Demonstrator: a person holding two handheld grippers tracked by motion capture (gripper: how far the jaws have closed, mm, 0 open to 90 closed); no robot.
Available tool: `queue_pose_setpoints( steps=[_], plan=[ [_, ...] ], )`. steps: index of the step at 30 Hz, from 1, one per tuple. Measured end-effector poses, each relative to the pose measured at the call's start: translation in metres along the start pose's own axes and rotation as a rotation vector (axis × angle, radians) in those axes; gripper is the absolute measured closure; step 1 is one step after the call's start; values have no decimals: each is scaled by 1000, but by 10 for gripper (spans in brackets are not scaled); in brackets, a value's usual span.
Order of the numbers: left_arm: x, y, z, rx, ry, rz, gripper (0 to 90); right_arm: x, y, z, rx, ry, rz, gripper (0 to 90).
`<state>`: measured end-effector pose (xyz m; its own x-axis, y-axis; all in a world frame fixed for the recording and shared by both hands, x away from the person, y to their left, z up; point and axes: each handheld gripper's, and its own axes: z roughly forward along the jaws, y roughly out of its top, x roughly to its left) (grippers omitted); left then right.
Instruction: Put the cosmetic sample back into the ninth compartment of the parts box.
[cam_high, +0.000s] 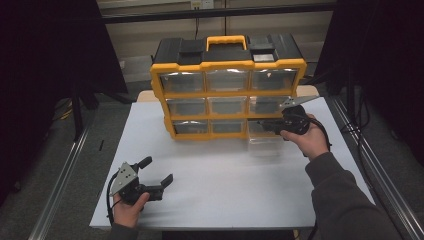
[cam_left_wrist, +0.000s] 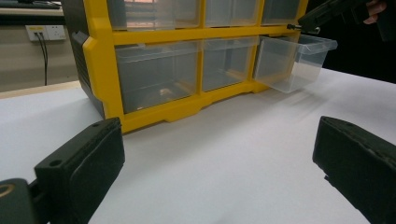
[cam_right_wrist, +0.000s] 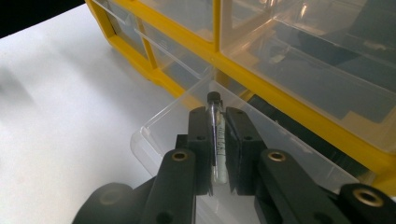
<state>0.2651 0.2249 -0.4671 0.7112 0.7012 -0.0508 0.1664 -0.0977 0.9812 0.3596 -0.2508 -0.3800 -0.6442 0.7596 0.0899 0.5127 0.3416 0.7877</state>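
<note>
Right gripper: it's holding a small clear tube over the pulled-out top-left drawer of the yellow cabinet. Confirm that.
Wrong drawer. The right gripper holds the tube over the pulled-out bottom-right drawer of the yellow cabinet; the high view shows it.

White table (cam_high: 220, 185) — yellow-and-black drawer cabinet (cam_high: 227, 85) at its far edge, clear drawer (cam_high: 265, 140) pulled out

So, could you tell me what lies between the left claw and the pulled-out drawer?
Bare white table, seen in the high view, separates left claw from drawer.

Glossy clear plastic drawer (cam_right_wrist: 173, 116), yellow plastic cabinet (cam_high: 227, 65) (smooth), matt white tabletop (cam_high: 225, 185), glassy vial (cam_right_wrist: 217, 140).
</note>
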Motion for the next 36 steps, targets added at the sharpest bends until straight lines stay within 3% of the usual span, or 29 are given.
queue_pose_setpoints(
  steps=[25,36],
  plan=[
    [-1,0,0,0,3,-9,23,-3,-11,10,-6,-10,19,813],
    [0,0,0,1,3,-2,23,0,-10,6,-50,-10,68,580]
  ],
)
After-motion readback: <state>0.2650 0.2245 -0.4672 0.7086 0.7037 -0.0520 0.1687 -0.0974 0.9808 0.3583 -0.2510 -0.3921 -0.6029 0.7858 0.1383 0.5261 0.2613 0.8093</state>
